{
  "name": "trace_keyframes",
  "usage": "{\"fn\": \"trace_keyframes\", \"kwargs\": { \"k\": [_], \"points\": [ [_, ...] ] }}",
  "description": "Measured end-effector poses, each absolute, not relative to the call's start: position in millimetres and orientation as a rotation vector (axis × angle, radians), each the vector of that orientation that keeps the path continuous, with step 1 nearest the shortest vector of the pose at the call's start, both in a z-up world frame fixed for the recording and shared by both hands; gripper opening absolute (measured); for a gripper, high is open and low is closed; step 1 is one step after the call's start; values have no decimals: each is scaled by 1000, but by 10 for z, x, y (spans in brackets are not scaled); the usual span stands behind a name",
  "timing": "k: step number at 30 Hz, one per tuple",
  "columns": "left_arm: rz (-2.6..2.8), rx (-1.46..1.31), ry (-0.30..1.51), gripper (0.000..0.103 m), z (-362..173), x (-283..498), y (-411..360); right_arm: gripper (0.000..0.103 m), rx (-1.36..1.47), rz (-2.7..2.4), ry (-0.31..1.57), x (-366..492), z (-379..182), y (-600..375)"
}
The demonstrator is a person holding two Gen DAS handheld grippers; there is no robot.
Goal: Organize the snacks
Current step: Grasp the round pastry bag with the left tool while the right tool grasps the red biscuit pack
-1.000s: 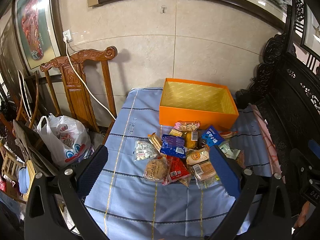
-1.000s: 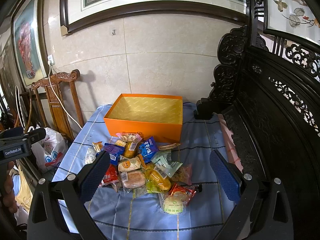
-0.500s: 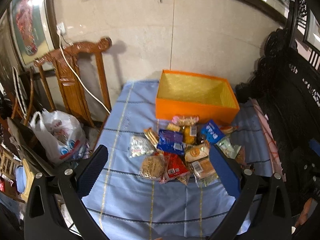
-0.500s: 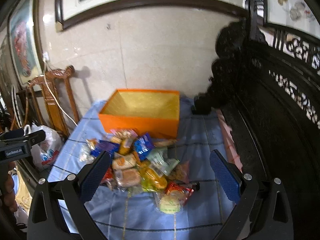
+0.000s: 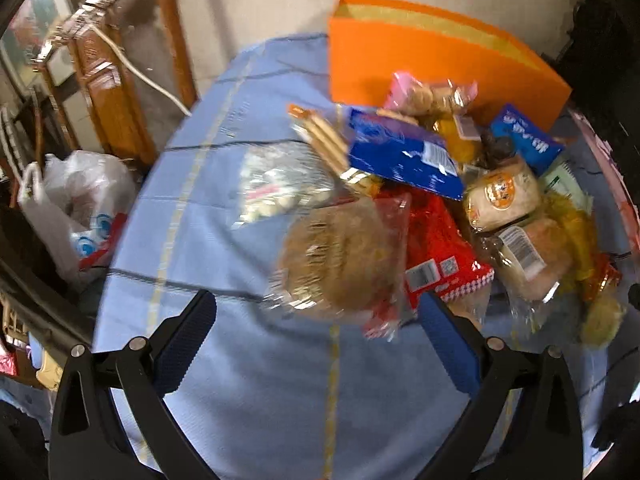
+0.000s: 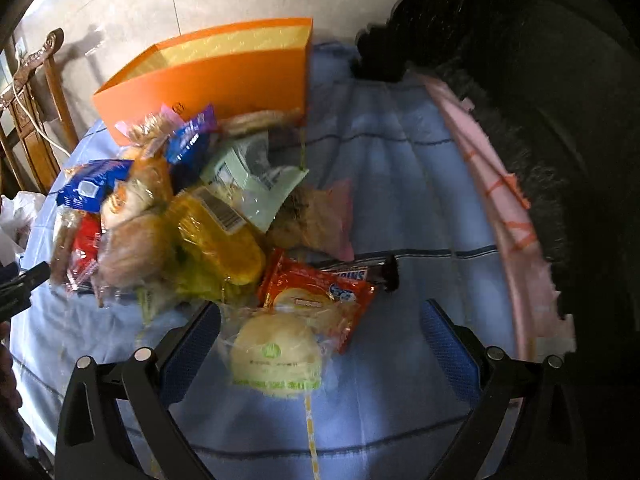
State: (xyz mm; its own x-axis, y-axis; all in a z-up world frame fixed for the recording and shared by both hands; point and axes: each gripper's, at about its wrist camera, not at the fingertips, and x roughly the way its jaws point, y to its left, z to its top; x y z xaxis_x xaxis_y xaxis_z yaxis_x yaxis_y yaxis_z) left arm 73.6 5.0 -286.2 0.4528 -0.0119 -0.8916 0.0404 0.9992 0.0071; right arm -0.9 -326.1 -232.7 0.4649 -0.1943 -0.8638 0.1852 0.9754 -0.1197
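A heap of wrapped snacks lies on the blue tablecloth (image 5: 248, 364) in front of an open orange box (image 5: 420, 60). My left gripper (image 5: 316, 344) is open just short of a round brown cookie in clear wrap (image 5: 340, 256), with a red packet (image 5: 436, 252) and a blue packet (image 5: 400, 152) beside it. My right gripper (image 6: 320, 344) is open too, its fingers on either side of a pale round bun in clear wrap (image 6: 276, 356). Behind the bun lie a red pastry packet (image 6: 320, 288) and a yellow packet (image 6: 216, 240). The orange box (image 6: 208, 80) stands beyond.
A carved wooden chair (image 5: 108, 80) with a white cable stands left of the table, and a white plastic bag (image 5: 76, 208) sits below it. Dark carved furniture (image 6: 540, 120) and a pink cloth strip (image 6: 504, 208) border the right edge. A tiled wall runs behind the box.
Both grippers have dropped and moved forward, close to the snack pile. The cookie now sits just ahead of the left fingers and the pale bun between the right ones. Both stay open.
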Motion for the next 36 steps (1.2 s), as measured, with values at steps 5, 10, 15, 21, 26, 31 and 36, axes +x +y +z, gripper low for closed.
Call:
{"fn": "trace_keyframes", "kwargs": {
  "k": [5, 10, 15, 21, 26, 31, 36],
  "points": [
    [-64, 24, 1098, 99, -3141, 920, -89, 99, 49, -225, 1046, -33, -2388, -3418],
    [-88, -41, 1101, 99, -3264, 1015, 0, 99, 113, -256, 1044, -36, -2407, -3618],
    [-115, -30, 1031, 99, -3295, 940, 16, 99, 58, -236, 1060, 132, -2555, -3420],
    [-154, -42, 966, 99, -3319, 852, 42, 62, 164, -194, 1143, 296, -2824, -3435],
    [-196, -48, 936, 91, -3289, 770, 72, 50, 163, -158, 1172, 288, -2838, -3394],
    [-223, -120, 936, 74, -3224, 724, 168, 48, 218, -128, 1163, 232, -2795, -3408],
    [-218, -230, 974, 93, -3162, 859, 300, 49, 231, -128, 1177, 192, -2830, -3472]
  ]
}}
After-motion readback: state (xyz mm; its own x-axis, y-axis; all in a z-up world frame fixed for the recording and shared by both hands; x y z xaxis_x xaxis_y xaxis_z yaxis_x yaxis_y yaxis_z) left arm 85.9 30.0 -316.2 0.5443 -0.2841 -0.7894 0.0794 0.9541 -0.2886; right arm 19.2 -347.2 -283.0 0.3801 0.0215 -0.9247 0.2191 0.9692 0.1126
